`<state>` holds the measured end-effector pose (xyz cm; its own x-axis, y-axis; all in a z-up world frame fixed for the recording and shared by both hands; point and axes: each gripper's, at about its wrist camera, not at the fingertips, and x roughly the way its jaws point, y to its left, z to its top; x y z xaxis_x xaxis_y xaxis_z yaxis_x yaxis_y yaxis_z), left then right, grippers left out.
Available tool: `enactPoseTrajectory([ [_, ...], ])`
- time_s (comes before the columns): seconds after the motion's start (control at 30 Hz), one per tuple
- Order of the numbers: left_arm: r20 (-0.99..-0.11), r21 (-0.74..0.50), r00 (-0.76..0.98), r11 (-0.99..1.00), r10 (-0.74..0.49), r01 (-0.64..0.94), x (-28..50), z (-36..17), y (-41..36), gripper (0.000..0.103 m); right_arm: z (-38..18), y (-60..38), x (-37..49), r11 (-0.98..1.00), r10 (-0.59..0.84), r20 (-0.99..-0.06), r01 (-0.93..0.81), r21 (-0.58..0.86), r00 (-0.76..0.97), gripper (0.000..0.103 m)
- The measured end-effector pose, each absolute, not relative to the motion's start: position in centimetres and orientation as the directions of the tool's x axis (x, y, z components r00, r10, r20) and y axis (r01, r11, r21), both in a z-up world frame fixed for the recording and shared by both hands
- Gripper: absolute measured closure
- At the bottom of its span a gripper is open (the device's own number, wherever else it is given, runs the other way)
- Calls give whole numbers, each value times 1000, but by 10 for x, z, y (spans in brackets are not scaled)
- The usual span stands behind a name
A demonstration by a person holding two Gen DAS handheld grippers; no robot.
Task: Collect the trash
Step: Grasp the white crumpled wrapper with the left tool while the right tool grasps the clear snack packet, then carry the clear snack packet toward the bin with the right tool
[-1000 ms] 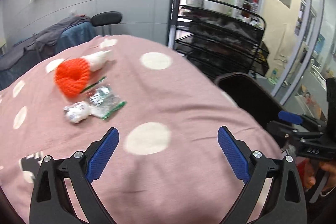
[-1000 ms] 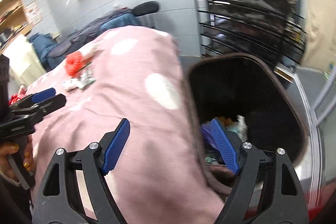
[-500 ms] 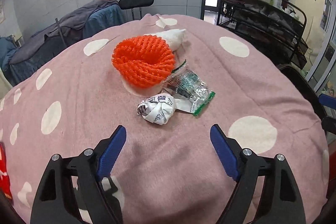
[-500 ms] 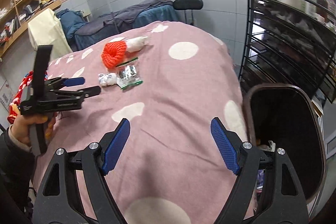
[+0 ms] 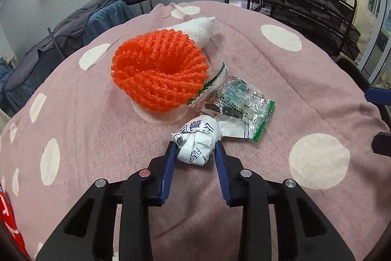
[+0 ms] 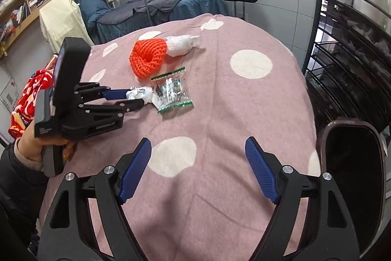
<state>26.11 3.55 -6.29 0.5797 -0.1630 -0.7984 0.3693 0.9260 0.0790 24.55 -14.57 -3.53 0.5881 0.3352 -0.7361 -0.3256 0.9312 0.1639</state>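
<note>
Closing on the paper wad

Our left gripper (image 5: 195, 151), wide open a second ago, is closing around the wad (image 5: 196, 142) on the pink cloth (image 5: 97, 133), pads touching; right gripper (image 6: 198, 168) hangs open, bin (image 6: 352, 177) beside it awaits.

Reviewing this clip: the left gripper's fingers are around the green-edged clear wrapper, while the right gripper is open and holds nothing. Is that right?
Not quite. The left wrist view shows the left gripper closing its fingers around the crumpled paper ball, not the wrapper, which lies just beyond it. The rest stands: the right gripper is open and holds nothing.
</note>
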Motion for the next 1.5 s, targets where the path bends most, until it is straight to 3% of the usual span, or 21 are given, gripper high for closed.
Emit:
enactPoseTrajectory([
  [0.2,-754,24,630,950,-188,312,243,-49,52,74,-41,-124,272,916,364,-758,-357,184,541,24],
  [0.37,-720,47,677,964,-150,263,217,-41,65,74,-46,-101,288,906,370,-778,-384,181,507,24],
  [0.63,-668,-33,737,994,-99,103,183,-35,107,74,-61,-69,314,887,392,-815,-411,212,426,24],
  [0.9,-638,-73,765,995,-95,63,171,-32,114,74,-82,-38,350,896,360,-869,-384,222,339,24],
  [1.03,-635,-73,767,996,-90,57,167,-33,114,74,-96,-20,360,905,300,-901,-392,164,315,32],
  [1.1,-634,-81,767,995,-96,57,165,-33,113,74,-98,-19,362,909,283,-903,-391,145,323,40],
  [1.13,-634,-83,767,995,-97,57,164,-33,113,74,-97,-18,362,910,279,-902,-390,140,329,50],
  [1.17,-635,-82,767,995,-95,55,164,-33,112,74,-96,-19,362,912,279,-901,-386,140,333,52],
  [1.5,-621,-90,777,994,-100,56,150,-25,99,74,-65,-59,327,898,377,-837,-376,226,397,55],
])
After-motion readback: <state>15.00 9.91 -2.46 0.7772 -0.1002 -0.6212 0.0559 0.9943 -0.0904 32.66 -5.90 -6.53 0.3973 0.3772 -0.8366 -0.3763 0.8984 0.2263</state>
